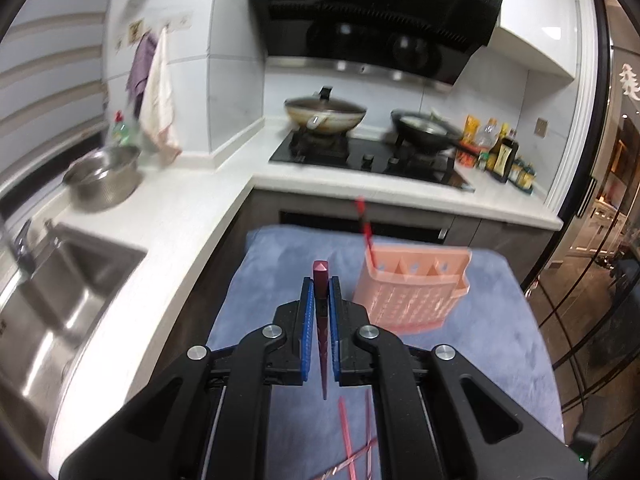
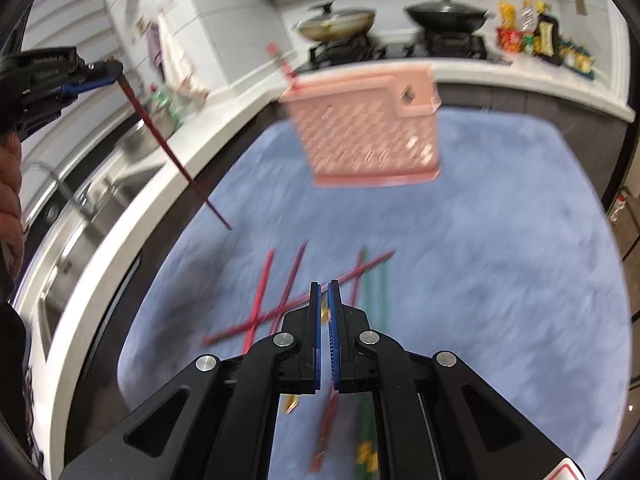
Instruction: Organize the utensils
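My left gripper (image 1: 320,280) is shut on a dark red chopstick (image 1: 321,312), which hangs point-down between the blue pads. The right wrist view shows that same gripper (image 2: 116,70) at the upper left, the dark red chopstick (image 2: 176,156) slanting down toward the blue cloth (image 2: 500,260). A pink slotted utensil basket (image 1: 412,292) stands on the cloth right of the left gripper, with one red chopstick (image 1: 366,228) sticking out of it. My right gripper (image 2: 324,286) is shut with nothing in it, low over several loose red and green chopsticks (image 2: 288,300). The pink basket (image 2: 368,132) lies beyond them.
A white L-shaped counter (image 1: 180,216) wraps the left and back. It holds a steel sink (image 1: 52,300), a metal colander (image 1: 104,176), a hob with two woks (image 1: 324,114) and sauce bottles (image 1: 500,152). A person's hand (image 2: 10,200) shows at the left edge.
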A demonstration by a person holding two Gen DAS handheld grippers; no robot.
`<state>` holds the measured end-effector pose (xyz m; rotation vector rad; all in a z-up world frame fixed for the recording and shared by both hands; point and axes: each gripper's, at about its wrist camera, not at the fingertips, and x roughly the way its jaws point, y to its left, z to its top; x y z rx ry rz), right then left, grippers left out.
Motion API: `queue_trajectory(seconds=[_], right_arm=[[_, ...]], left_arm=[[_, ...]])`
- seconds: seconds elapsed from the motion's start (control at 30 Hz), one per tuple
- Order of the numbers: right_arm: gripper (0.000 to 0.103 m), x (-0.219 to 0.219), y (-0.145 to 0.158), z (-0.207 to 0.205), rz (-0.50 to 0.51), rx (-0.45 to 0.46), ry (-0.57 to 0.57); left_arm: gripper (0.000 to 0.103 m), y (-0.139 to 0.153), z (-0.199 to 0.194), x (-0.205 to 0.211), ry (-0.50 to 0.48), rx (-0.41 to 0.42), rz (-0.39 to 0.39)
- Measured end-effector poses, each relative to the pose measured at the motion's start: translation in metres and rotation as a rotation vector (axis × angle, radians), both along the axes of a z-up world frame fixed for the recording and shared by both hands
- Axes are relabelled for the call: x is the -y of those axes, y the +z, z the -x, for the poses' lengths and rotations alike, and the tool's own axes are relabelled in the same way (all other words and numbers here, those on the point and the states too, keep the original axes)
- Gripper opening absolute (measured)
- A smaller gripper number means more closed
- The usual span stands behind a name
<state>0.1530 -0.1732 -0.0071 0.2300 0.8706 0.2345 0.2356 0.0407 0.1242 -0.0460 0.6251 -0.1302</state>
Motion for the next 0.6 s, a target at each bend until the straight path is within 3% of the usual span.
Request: queue_trajectory(seconds=[0.17,0.4,0.5,0.6], right_arm=[[0.007,-0.038,-0.027,0.015,-0.036,-0.060,0.060],[0.007,-0.087,-0.042,0.019,-0.022,-0.086,0.131],[0.010,-0.099,-0.051,0.014,-0.041,-0.115,0.143],[0.019,-0.106,-0.058,0.011,-0.068,-0.141,0.137]], left_arm=[[0.007,-0.024,0.034,-0.025,0.035,-0.044,-0.013],[0.007,-0.045,0.071,-0.058,0.076,-0.088,0.004],[0.008,-0.046,0.083,-0.071,0.087,-0.090,0.011],[0.008,-0.048,0.092,-0.081,0.095,-0.100,0.033]])
